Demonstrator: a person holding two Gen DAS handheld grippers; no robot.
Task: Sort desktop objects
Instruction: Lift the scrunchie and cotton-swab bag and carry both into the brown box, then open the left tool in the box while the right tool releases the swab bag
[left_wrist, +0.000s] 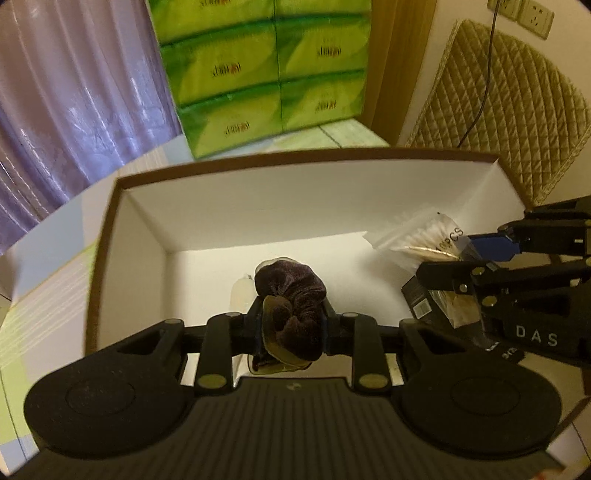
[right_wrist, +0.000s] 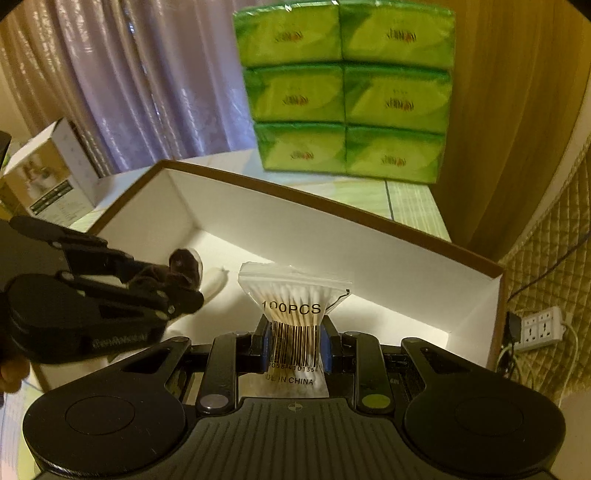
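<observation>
White cardboard box (left_wrist: 258, 206) with brown rim, open top, sitting on the table, both grippers held over its interior. On the box floor: one pale oblong item (left_wrist: 242, 295), partly hidden behind the left fingers, identity unclear; near the right corner a small dark package with a barcode (left_wrist: 419, 299), mostly covered by the right gripper, so in or just over the box cannot be settled. Left gripper (left_wrist: 291, 325) clamped on a dark brown velvet scrunchie (left_wrist: 291, 295), bunched between the pads, held above the floor at box centre. Right gripper (right_wrist: 294, 345) clamped on a clear zip bag of cotton swabs (right_wrist: 293, 295), printed "100PCS" with a barcode, pinched at the waist so the top fans out, also above the box floor, toward the right wall. Behind the box: stacked green tissue packs (left_wrist: 258, 74) against a purple curtain (left_wrist: 74, 92). Left wrist only: quilted beige chair back (left_wrist: 509, 110), wall sockets (left_wrist: 521, 14), a cable running down from them, "DAS" lettering on the right gripper body. Right wrist only: small printed carton (right_wrist: 51, 173) left of the box, white power strip (right_wrist: 539, 326) at far right, swab bag's barcode face-on, scrunchie seen side-on in the left gripper (right_wrist: 184, 284).
</observation>
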